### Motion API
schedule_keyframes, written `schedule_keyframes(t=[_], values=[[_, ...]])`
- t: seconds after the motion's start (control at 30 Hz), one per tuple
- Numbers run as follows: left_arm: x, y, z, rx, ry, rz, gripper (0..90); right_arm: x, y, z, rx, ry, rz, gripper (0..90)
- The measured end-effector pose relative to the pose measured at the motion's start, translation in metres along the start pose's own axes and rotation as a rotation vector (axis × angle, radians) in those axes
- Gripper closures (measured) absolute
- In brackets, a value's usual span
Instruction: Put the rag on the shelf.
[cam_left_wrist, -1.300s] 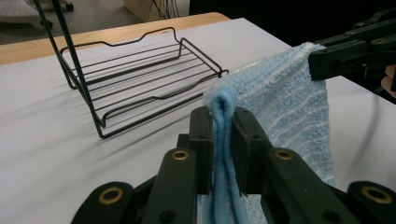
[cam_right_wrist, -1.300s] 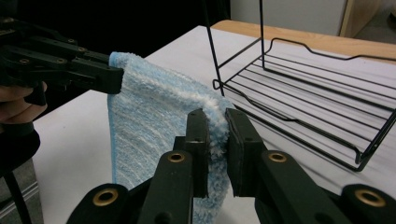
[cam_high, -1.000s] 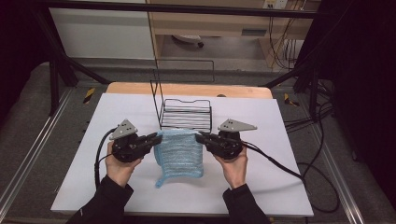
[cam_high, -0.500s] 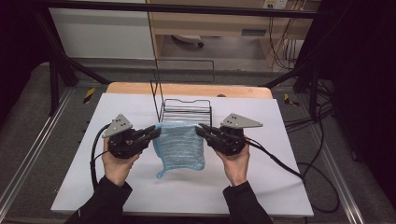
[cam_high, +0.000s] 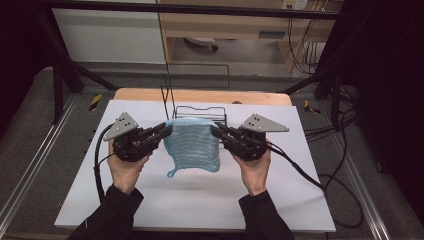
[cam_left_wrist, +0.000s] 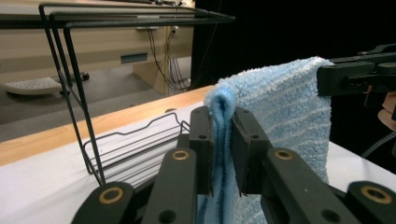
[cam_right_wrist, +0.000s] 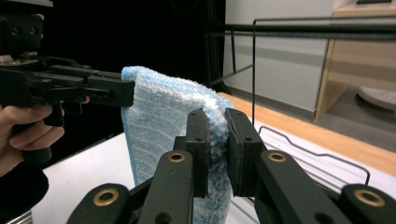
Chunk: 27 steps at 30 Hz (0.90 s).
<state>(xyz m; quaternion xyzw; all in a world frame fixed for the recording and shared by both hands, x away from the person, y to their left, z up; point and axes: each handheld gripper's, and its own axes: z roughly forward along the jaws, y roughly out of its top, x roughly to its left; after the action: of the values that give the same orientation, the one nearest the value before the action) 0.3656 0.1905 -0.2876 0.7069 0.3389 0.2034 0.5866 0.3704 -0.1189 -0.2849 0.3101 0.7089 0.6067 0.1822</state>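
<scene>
Left gripper (cam_high: 167, 131) pinches one top corner of the blue towel (cam_high: 193, 144), right gripper (cam_high: 216, 131) the other; it hangs between them above the tabletop (cam_high: 200, 200), rack (cam_high: 200, 111) just behind.

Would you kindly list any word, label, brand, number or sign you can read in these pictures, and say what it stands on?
No text can be read.
The bluish label on the wooden bench behind the table is too blurred to read.
The blue cloth, the wire rack, the left gripper and the right gripper bear no visible writing.
</scene>
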Motion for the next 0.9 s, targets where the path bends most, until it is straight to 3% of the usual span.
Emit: schedule_keyframes(t=[0.6, 0.9], values=[[-0.002, 0.041, 0.0, -0.105, 0.008, 0.027, 79.1, 0.002, 0.038, -0.008, -0.111, -0.05, -0.046, 81.0], [-0.002, 0.058, 0.0, -0.139, 0.016, 0.041, 79.2, 0.005, 0.055, -0.009, -0.14, -0.074, -0.079, 81.1]])
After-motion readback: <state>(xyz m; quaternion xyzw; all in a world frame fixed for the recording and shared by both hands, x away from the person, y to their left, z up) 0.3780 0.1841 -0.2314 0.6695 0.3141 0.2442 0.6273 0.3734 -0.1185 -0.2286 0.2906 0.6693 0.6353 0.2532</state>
